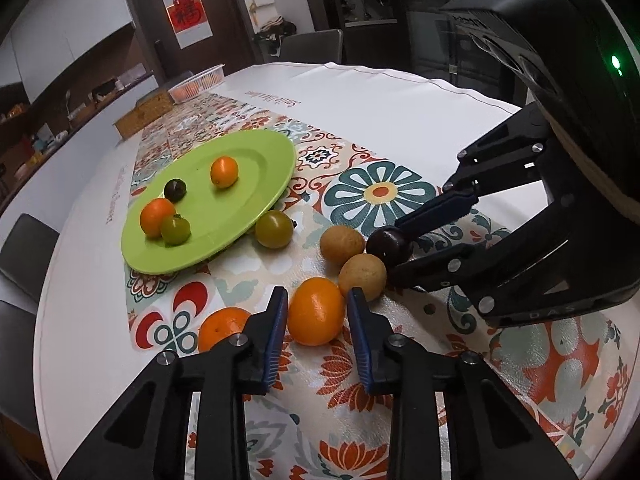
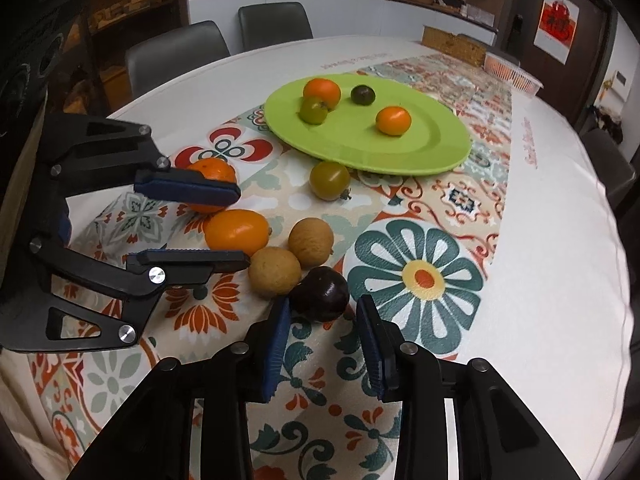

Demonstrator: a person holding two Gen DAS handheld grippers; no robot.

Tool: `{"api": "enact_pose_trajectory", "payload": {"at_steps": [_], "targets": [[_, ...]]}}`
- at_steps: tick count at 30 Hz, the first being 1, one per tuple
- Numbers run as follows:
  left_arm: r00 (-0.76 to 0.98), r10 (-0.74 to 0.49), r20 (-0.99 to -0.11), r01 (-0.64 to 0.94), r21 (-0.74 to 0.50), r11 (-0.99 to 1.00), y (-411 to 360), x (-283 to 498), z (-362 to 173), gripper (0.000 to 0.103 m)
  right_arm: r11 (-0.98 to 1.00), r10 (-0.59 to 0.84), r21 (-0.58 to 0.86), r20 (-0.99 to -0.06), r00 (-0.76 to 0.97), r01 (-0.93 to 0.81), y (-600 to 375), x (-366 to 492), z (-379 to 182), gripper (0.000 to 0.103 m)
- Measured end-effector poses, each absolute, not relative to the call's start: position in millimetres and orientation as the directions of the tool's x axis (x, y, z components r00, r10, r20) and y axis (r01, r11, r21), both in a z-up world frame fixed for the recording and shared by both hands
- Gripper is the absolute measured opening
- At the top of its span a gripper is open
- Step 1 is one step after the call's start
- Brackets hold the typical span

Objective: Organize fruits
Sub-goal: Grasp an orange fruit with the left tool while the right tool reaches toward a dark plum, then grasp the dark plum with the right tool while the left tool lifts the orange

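A green plate (image 1: 248,184) (image 2: 432,148) holds two orange fruits, a green tomato and a dark fruit. Loose on the patterned cloth lie a green tomato (image 1: 274,229) (image 2: 330,180), two brown round fruits (image 1: 342,245) (image 2: 311,241), two orange fruits and a dark purple fruit (image 1: 389,245) (image 2: 320,292). My left gripper (image 1: 317,305) (image 2: 242,229) is open, its fingers on either side of an orange fruit (image 1: 316,311) (image 2: 237,231). My right gripper (image 2: 323,312) (image 1: 394,249) is open with the dark purple fruit at its fingertips.
The table carries a white cloth with a patterned runner (image 2: 416,276). A plastic basket (image 1: 198,82) (image 2: 514,74) and a woven box (image 1: 144,114) (image 2: 454,46) stand at the far end. Grey chairs (image 2: 224,50) stand around the table.
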State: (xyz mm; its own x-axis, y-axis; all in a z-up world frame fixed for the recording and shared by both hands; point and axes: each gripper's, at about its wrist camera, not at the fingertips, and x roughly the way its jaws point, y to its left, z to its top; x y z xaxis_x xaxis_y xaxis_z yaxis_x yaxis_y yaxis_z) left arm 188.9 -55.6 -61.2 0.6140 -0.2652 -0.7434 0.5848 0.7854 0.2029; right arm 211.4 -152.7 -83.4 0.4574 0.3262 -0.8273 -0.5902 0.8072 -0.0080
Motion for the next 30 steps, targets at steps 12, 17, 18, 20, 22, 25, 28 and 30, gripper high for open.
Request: {"api": "enact_pose_trajectory", "payload": {"at_steps": [12,17,18,20,22,25,28,30], "targets": [[0.608,-0.280,-0.743,0.515,0.101,0.851,-46.3,182.5,-54.8,0.028,0.855,0.327,0.026,-0.802,0.500,-0.517,-167.9,197.9,-75.6,0.029],[0.616,-0.295,-0.730,0.491,0.063,0.869,-44.4,177.5,-48.9,0.017,0.866,0.338,0.041,-0.783,0.523,-0.499,-170.5,189.0,-64.9,0.029],[0.619,-0.298,-0.727,0.485,0.056,0.873,-43.7,177.0,-47.3,0.010,0.867,0.340,0.044,-0.780,0.526,-0.496,-170.5,187.7,-63.3,0.029],[0.619,-0.307,-0.722,0.476,0.035,0.879,-41.7,177.0,-43.9,0.010,0.870,0.342,0.048,-0.775,0.532,-0.490,-170.8,185.8,-61.0,0.029],[0.616,-0.321,-0.720,0.470,0.008,0.883,-38.5,177.3,-42.1,0.010,0.874,0.345,0.056,-0.771,0.535,-0.483,-171.1,184.5,-58.6,0.029],[0.614,-0.337,-0.714,0.454,-0.029,0.890,-32.2,175.6,-40.4,0.011,0.877,0.348,0.066,-0.770,0.535,-0.475,-169.7,182.7,-57.6,0.029],[0.617,-0.338,-0.711,0.450,-0.034,0.892,-29.1,171.8,-39.5,0.023,0.880,0.347,0.069,-0.770,0.535,-0.470,-168.0,179.1,-57.7,0.029],[0.616,-0.335,-0.712,0.447,-0.034,0.894,-27.2,170.3,-40.4,0.026,0.883,0.346,0.076,-0.771,0.535,-0.462,-166.7,177.7,-58.3,0.029]]}}
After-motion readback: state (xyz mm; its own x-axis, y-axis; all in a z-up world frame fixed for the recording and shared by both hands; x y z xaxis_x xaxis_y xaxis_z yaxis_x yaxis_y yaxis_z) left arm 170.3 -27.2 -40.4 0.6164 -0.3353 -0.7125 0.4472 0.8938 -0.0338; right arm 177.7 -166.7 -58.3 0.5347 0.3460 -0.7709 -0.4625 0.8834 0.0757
